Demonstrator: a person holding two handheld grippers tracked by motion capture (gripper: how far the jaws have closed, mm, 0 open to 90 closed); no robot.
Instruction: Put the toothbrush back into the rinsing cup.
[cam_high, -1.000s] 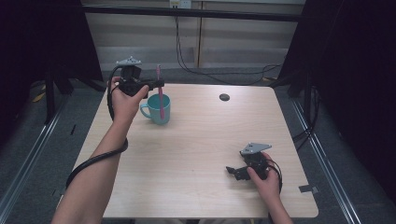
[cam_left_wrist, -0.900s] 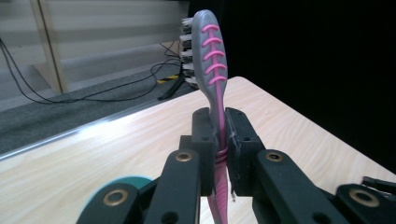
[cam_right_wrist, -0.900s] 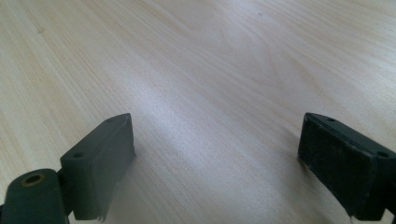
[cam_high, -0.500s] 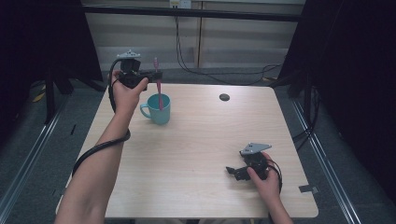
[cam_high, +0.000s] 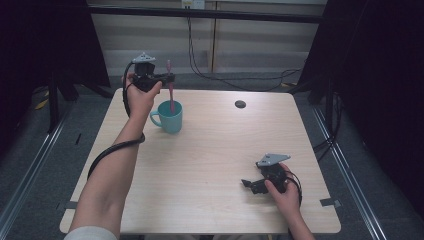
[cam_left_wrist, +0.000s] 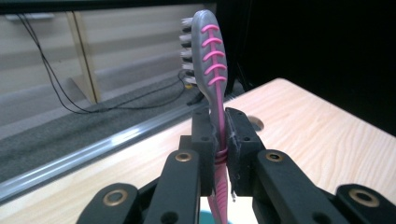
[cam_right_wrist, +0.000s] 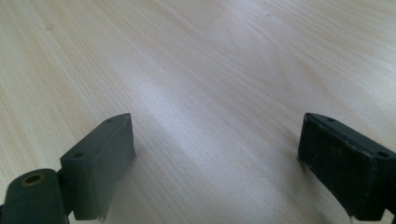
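**A:** so where's the toothbrush (cam_high: 170, 90) sitting right now?

**B:** the left tongs (cam_high: 169, 78) are clamping it on the handle, a bit below the head. From the left gripper view the jaws are squeezing the pink handle from both sides, and the bristle head (cam_left_wrist: 204, 46) is sticking straight up above them. The lower end is hanging down into the teal mug (cam_high: 169, 117).

**A:** and the mug?

**B:** it's standing on the counter (cam_high: 210, 165) near the far left corner, just under the left tongs, handle pointing left.

**A:** right side doing anything?

**B:** the right tongs (cam_high: 248, 183) are resting low on the counter near the front right, well apart from the mug. They're gaping wide with nothing between them, just bare wood.
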